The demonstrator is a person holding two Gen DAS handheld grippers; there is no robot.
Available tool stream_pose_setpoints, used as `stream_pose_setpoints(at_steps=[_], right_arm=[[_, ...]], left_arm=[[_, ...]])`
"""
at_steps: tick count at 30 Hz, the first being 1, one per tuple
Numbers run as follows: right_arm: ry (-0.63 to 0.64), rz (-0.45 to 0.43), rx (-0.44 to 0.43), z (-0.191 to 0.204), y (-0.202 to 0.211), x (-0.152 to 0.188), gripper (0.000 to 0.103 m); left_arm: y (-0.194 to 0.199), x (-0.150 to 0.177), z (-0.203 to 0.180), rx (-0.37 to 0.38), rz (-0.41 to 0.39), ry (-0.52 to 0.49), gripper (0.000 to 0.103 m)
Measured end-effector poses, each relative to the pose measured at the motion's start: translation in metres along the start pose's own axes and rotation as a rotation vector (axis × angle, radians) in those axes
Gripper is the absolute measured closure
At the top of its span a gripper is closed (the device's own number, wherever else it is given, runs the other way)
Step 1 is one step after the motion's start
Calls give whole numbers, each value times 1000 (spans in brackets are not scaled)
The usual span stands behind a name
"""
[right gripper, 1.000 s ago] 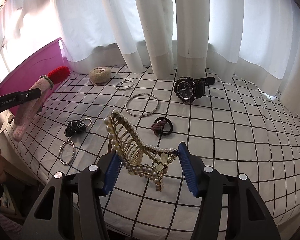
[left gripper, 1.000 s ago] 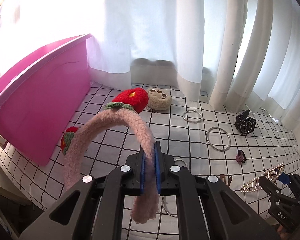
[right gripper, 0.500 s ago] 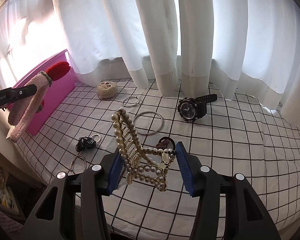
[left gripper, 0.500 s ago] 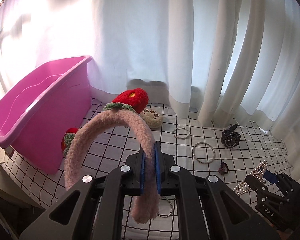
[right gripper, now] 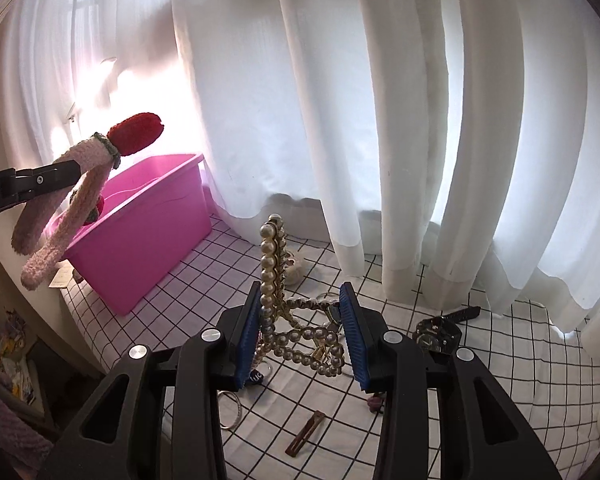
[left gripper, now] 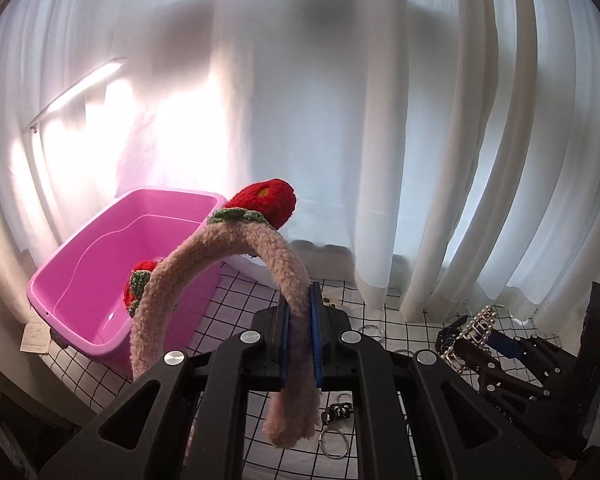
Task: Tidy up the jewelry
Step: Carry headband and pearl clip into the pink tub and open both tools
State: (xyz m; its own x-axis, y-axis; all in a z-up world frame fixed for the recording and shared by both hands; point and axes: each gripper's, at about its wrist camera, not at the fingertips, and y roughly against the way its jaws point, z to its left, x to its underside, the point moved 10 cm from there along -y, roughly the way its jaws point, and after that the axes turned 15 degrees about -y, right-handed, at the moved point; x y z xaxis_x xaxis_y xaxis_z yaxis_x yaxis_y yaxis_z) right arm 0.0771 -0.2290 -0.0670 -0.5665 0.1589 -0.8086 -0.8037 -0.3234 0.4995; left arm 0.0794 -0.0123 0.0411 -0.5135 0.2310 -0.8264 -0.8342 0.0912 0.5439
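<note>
the headband (left gripper: 224, 264) is fuzzy pink fleece, matt and nubbly, with red crocheted yarn flowers (left gripper: 266, 200) edged in green. the storage bin (left gripper: 112, 264) is smooth glossy pink plastic. the hair claw (right gripper: 296, 320) is shiny gold-toned metal set with lustrous pearl beads. the left gripper (left gripper: 300, 340) and right gripper (right gripper: 302, 332) are matt black plastic with ribbed blue pads (right gripper: 354, 336) and bright metal screws. the tablecloth (right gripper: 520, 380) is matt white cloth with a black grid; the curtains (right gripper: 380, 120) are sheer white fabric. the hair clip (right gripper: 305, 433) looks glossy brown.
</note>
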Motion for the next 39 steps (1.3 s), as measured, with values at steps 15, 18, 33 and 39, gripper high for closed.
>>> stream_pose_setpoints(at_steps=[15, 18, 33, 39], right_arm=[[164, -56, -278, 213, -78, -114, 66], [187, -39, -323, 255, -105, -128, 66], [318, 294, -328, 361, -271, -91, 66], [353, 431, -251, 348, -313, -65, 66]], left_arm=[[-12, -32, 172, -178, 2, 92, 93], [-26, -29, 204, -198, 23, 113, 93], [-115, 52, 269, -172, 258, 245, 94], [-148, 70, 256, -114, 359, 267, 93]])
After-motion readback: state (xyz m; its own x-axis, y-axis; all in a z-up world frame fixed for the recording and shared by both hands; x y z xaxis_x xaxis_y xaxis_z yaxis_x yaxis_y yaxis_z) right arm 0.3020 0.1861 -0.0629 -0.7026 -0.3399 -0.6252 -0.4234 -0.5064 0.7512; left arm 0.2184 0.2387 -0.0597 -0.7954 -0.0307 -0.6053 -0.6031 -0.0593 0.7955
